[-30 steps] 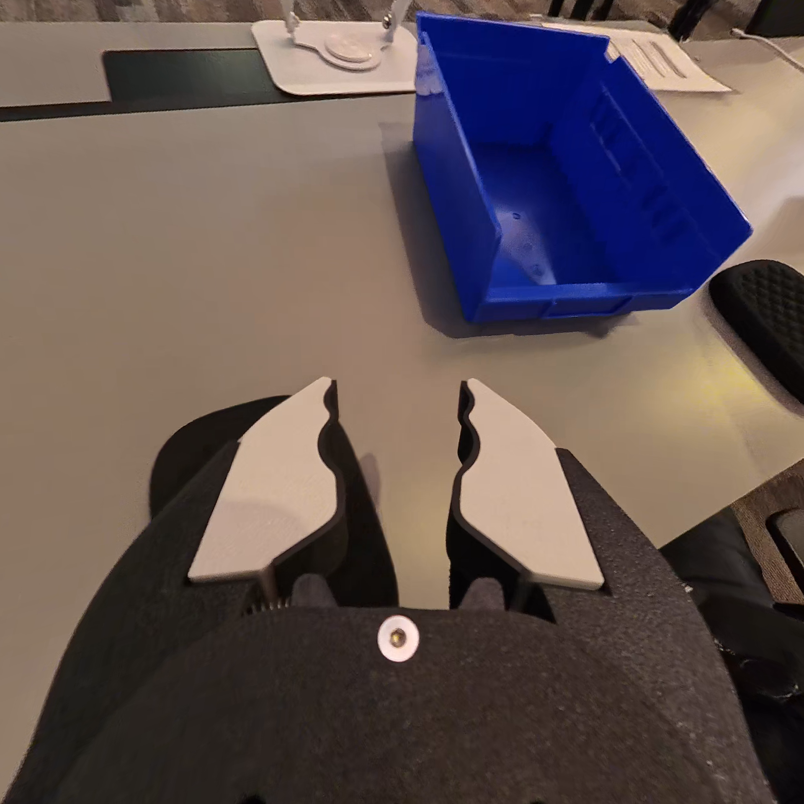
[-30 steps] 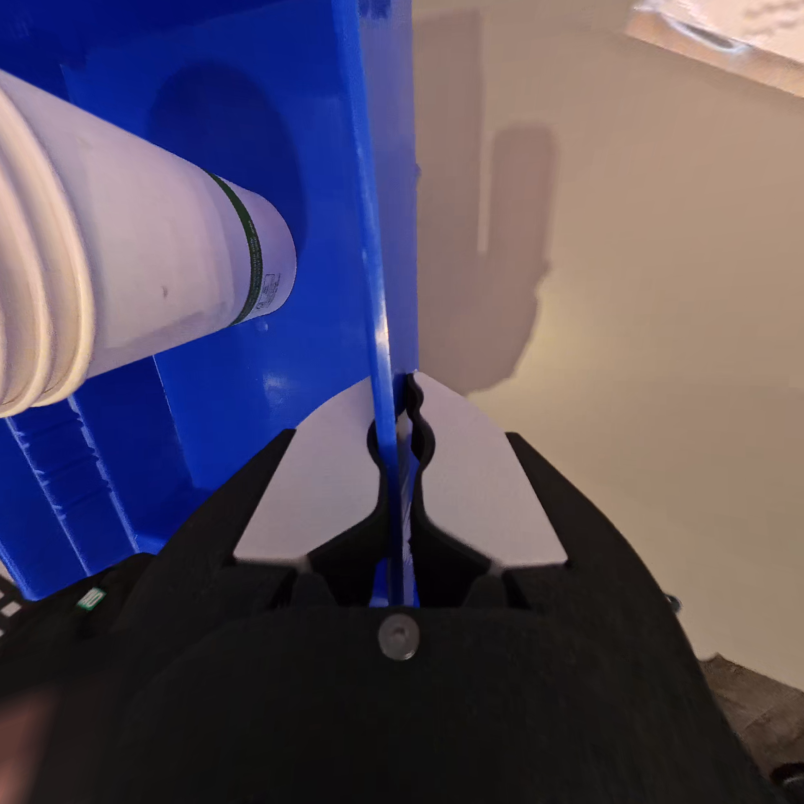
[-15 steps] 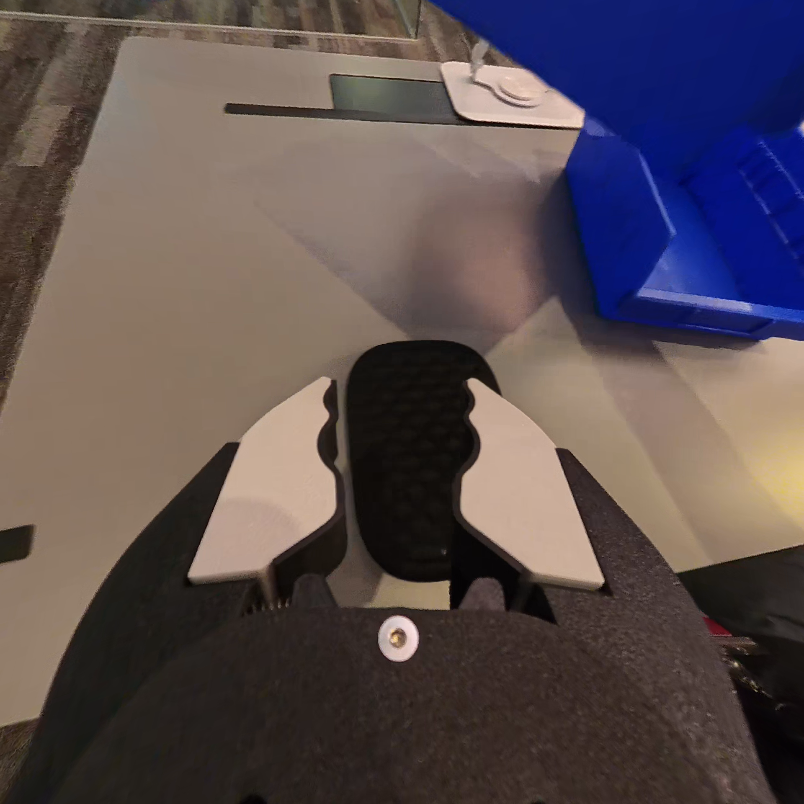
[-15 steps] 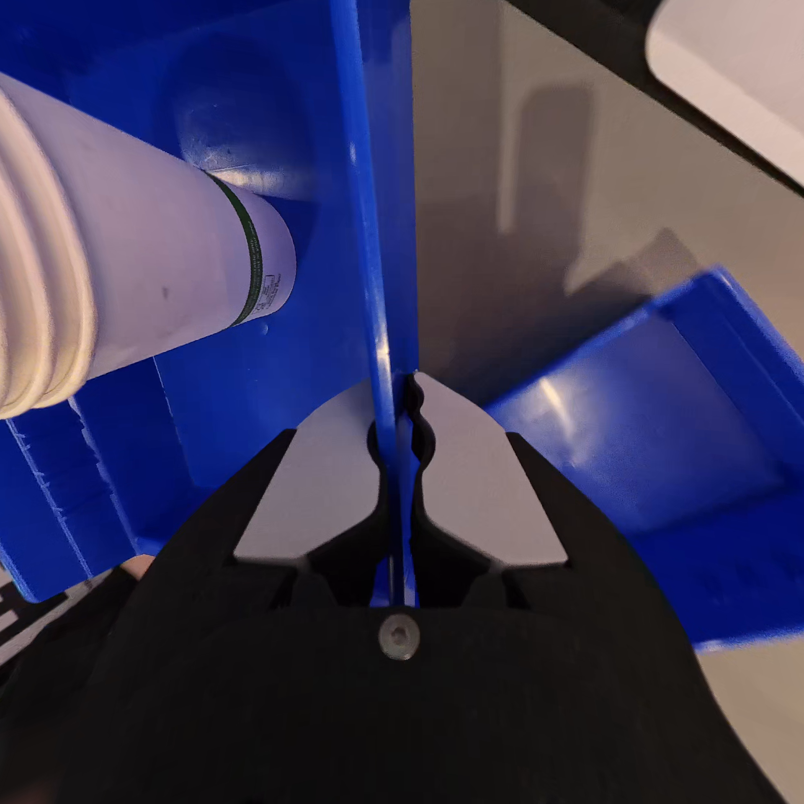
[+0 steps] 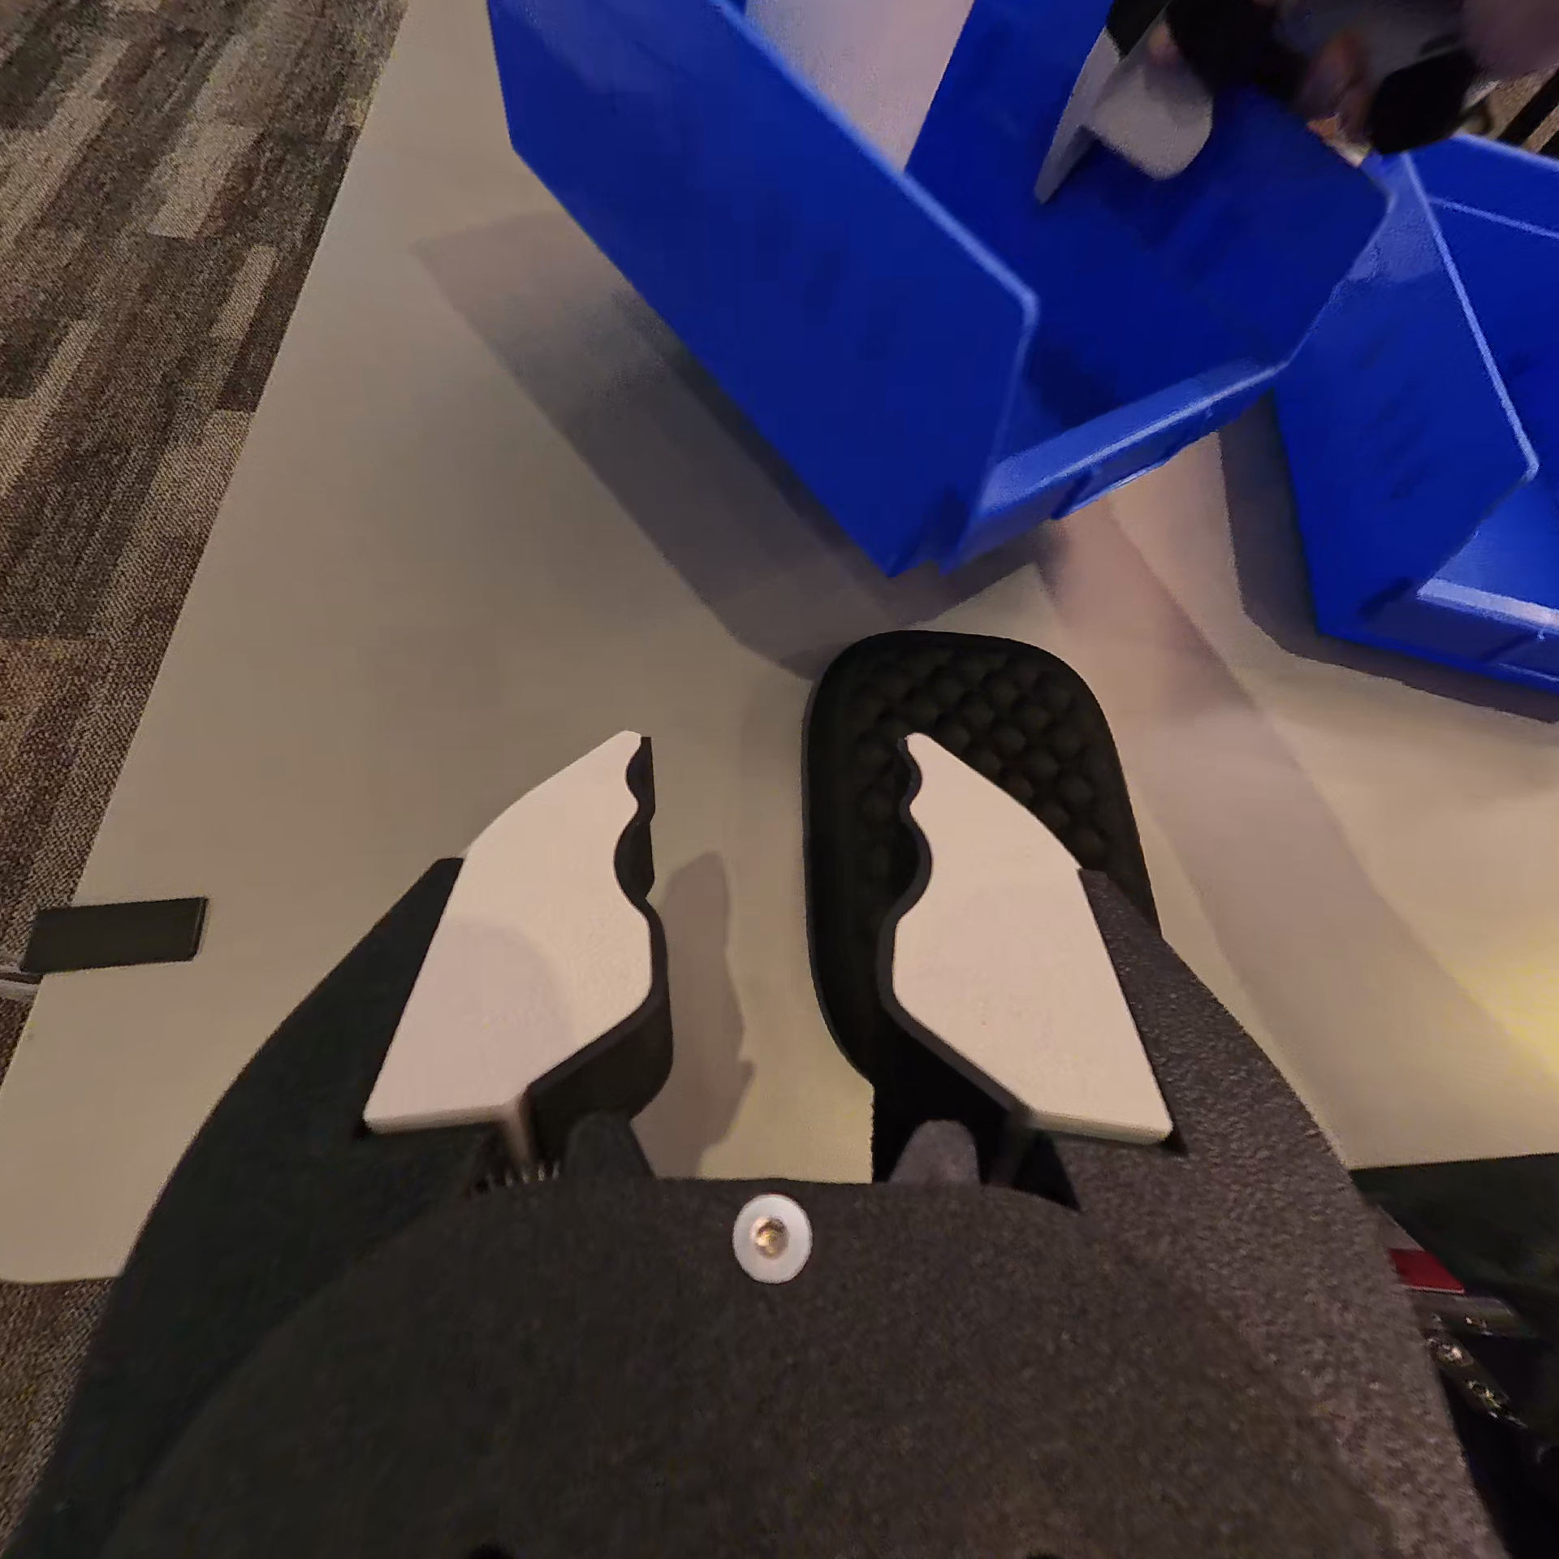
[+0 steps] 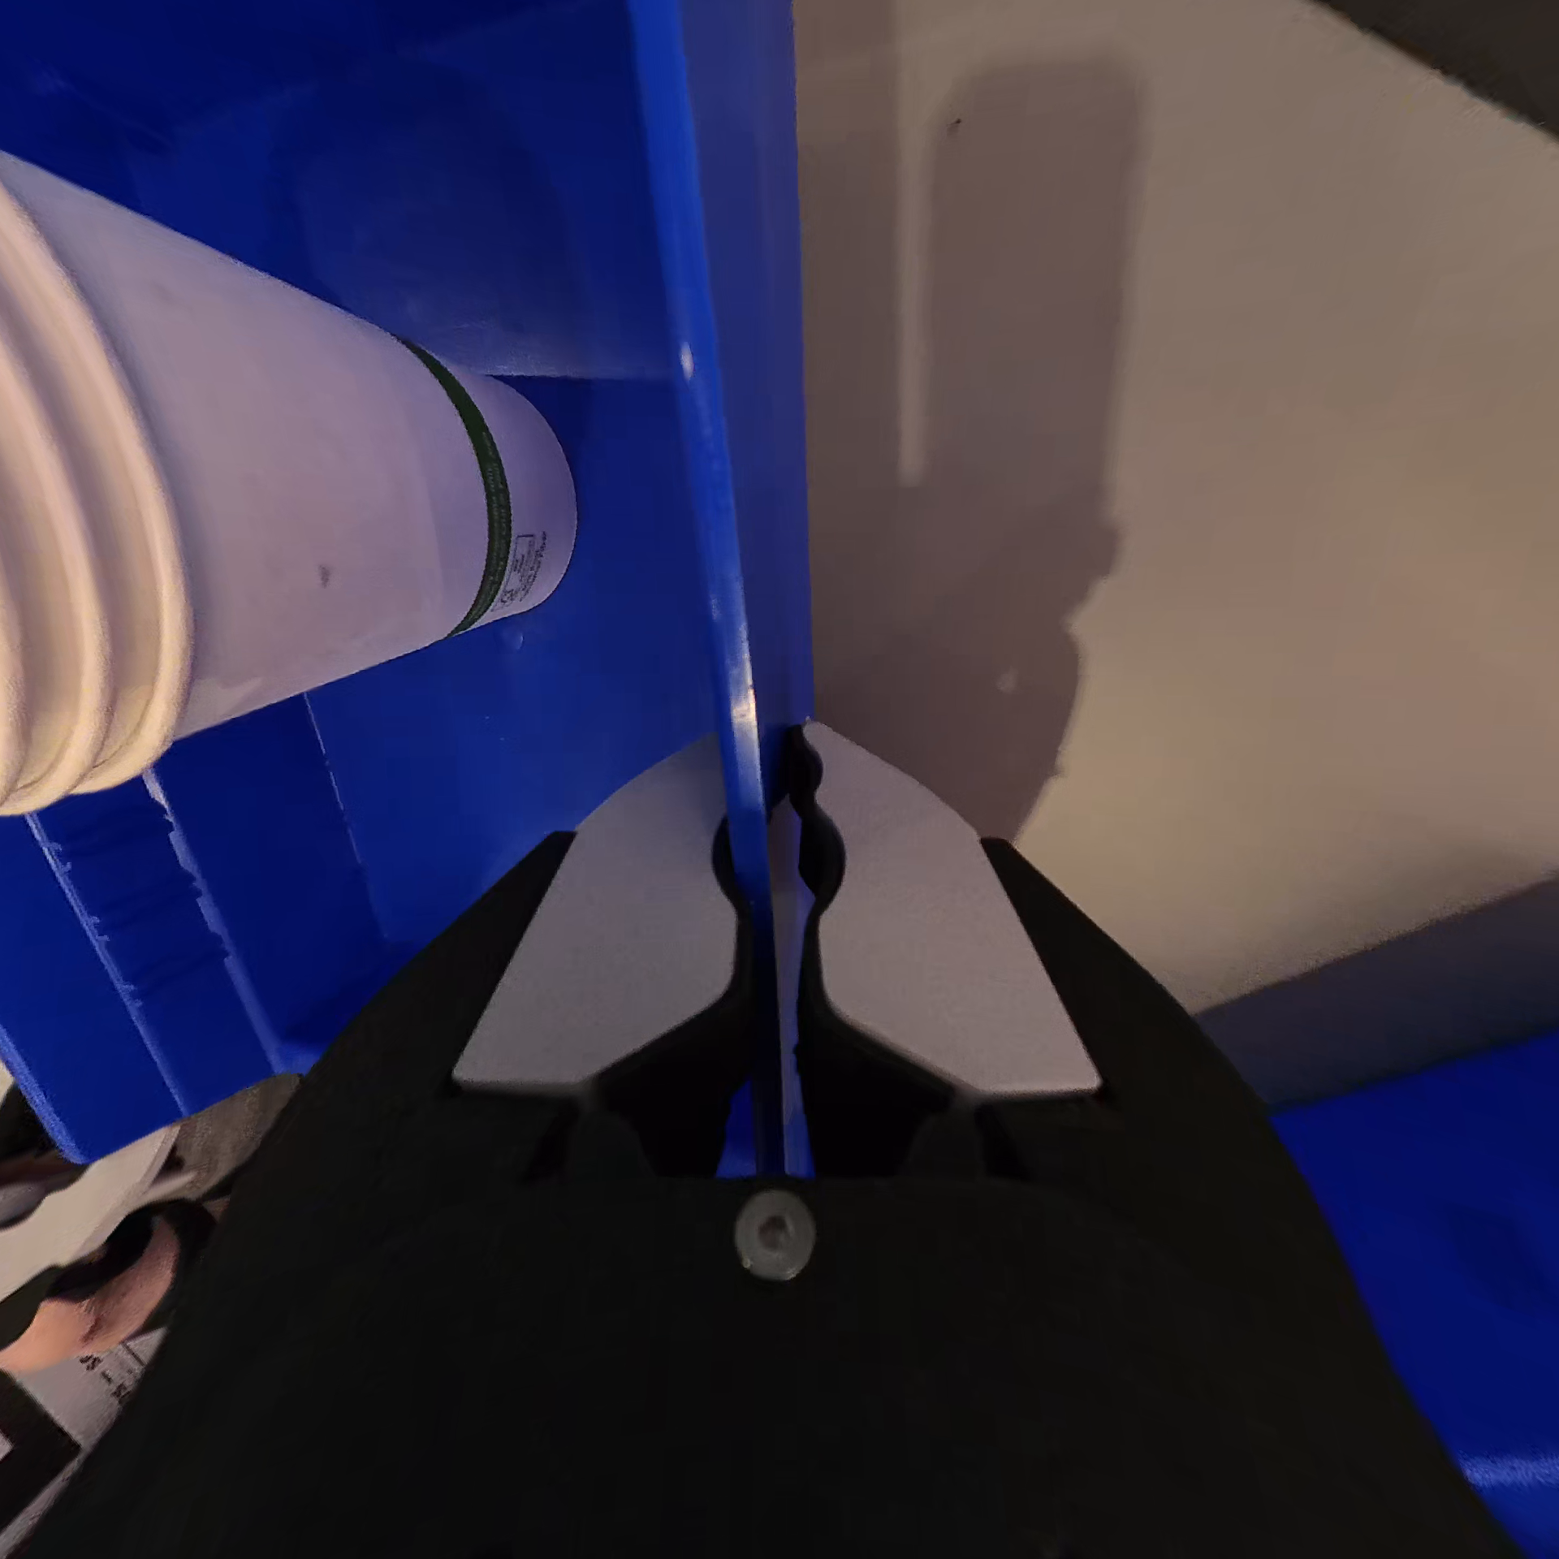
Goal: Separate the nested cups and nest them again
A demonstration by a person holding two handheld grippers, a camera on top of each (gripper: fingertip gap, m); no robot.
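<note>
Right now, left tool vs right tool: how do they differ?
The left tool is open and empty; the right tool is shut on the wall of the blue bin holding the cups. The left hangs over the table by a black pad; the right carries its bin. Both share pale fingers.

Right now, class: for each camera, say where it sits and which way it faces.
Left wrist view: sits on the open left gripper, facing down at the table and a black pad.
Right wrist view: sits on the right gripper, shut on the blue bin holding nested cups.
Shared: that bin and the right gripper.
</note>
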